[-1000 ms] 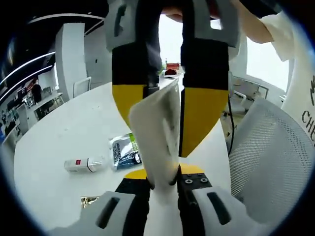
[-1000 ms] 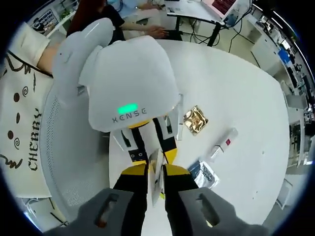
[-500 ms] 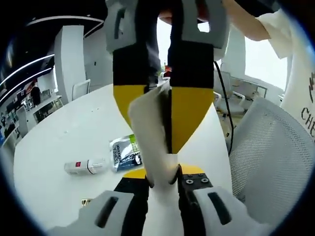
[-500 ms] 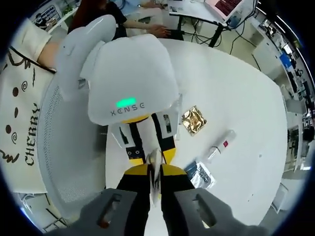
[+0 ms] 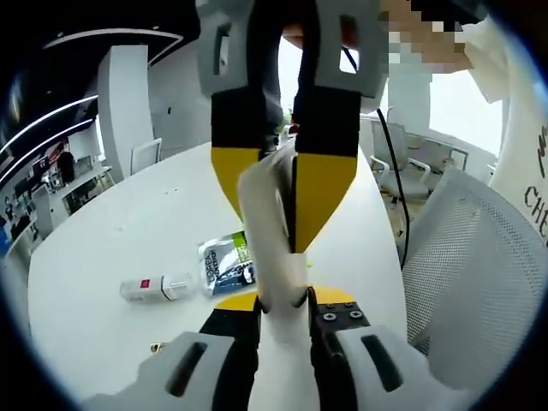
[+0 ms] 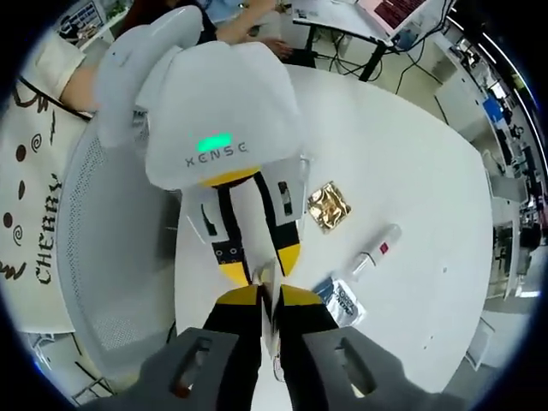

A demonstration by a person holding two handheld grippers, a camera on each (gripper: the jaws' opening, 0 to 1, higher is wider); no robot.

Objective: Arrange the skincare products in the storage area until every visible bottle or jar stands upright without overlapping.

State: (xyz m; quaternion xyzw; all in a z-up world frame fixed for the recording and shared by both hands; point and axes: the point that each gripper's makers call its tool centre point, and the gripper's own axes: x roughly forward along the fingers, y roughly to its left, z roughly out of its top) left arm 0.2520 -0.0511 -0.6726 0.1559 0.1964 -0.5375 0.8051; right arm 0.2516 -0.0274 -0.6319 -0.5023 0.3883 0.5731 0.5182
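Note:
Both grippers hold one white sachet (image 5: 272, 244) in the air above the table edge. My left gripper (image 5: 283, 301) is shut on its lower end. My right gripper (image 5: 274, 233) comes down from the top of the left gripper view, its yellow fingers shut on the sachet's upper end. In the right gripper view the sachet (image 6: 271, 315) is edge-on between my right gripper (image 6: 270, 296) and the left gripper (image 6: 260, 271). A white tube with a red label (image 5: 157, 287) (image 6: 374, 253), a silver-blue sachet (image 5: 227, 264) (image 6: 340, 301) and a gold sachet (image 6: 329, 205) lie flat on the table.
The round white table (image 5: 103, 231) (image 6: 411, 154) spreads out beyond the grippers. A white mesh chair (image 5: 479, 274) (image 6: 111, 240) stands at its near edge, beside a person in a white printed shirt (image 6: 34, 197). Desks and other chairs stand farther back.
A second ago my right gripper's fingers stood apart around the sachet's top; they have since shut on it. The sachet now stands straighter between both grippers. Both views have shifted slightly.

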